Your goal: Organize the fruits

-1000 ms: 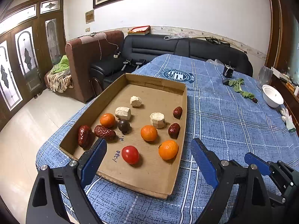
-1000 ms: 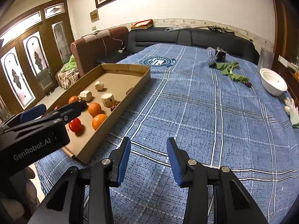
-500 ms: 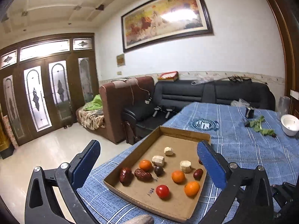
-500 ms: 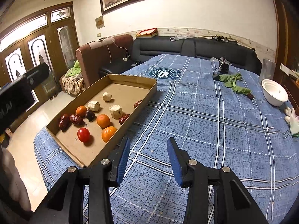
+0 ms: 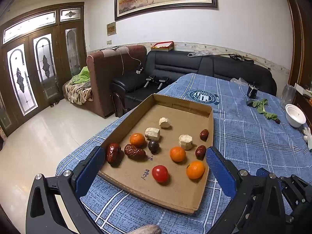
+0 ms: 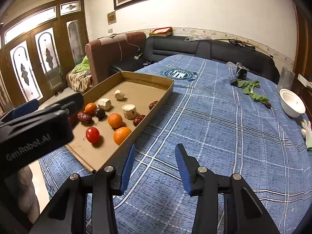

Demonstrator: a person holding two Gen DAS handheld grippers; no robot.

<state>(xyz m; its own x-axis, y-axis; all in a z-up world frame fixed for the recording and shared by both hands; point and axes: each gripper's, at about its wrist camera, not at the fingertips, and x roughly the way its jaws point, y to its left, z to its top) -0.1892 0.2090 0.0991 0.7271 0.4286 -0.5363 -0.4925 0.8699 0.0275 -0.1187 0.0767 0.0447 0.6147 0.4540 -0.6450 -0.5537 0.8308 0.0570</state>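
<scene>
A cardboard tray point(image 5: 195, 105) lies on the blue checked cloth. It holds a red tomato point(image 5: 160, 173), three oranges point(image 5: 195, 169), several red dates point(image 5: 134, 151), a dark round fruit point(image 5: 153, 145) and three pale chunks point(image 5: 185, 142). My left gripper point(image 5: 155, 150) hovers over the tray's near edge, wide open and holding nothing. My right gripper point(image 6: 155, 147) hangs above bare cloth to the right of the tray point(image 6: 148, 76). Its jaws are opening with nothing between them. The left gripper's body point(image 6: 39, 128) hides the tray's left corner in the right wrist view.
A white bowl point(image 5: 295, 115), green leaves point(image 5: 263, 107) and a small black object point(image 5: 252, 91) sit at the far right of the table. A white glove point(image 6: 307, 130) lies by the right edge. Sofas stand behind the table. The table drops to the floor left of the tray.
The left gripper's jaws have spread wider. Its view swung up toward the wall, then dipped back onto the tray, now seen from a little farther away. The right jaws have widened slightly.
</scene>
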